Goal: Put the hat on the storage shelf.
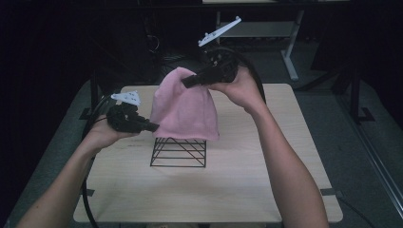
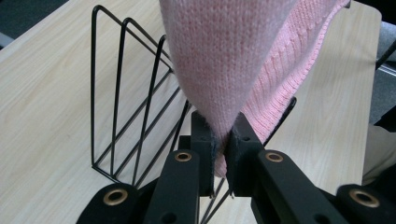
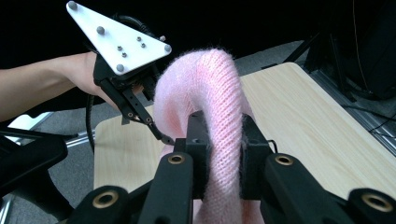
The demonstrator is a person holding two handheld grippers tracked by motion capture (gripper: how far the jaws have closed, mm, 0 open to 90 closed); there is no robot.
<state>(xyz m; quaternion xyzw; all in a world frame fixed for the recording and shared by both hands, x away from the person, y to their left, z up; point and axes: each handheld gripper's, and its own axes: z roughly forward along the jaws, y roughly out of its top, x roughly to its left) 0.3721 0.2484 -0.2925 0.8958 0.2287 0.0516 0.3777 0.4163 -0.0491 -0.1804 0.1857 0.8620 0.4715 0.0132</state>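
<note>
Pink knit hat (image 1: 186,110) hangs in the air above the black wire rack (image 1: 179,152), held up between both grippers, its lower edge just over the rack's top wires. Left gripper (image 1: 153,127) pinches the hat's lower left edge; in the left gripper view its fingers (image 2: 203,140) are pressed together on a thin fold of knit. Right gripper (image 1: 186,81), higher up, grips the hat near its top, with a thick roll of knit squeezed between its fingers (image 3: 252,144). The rack stands on the pale wooden counter (image 1: 266,175), near its middle.
</note>
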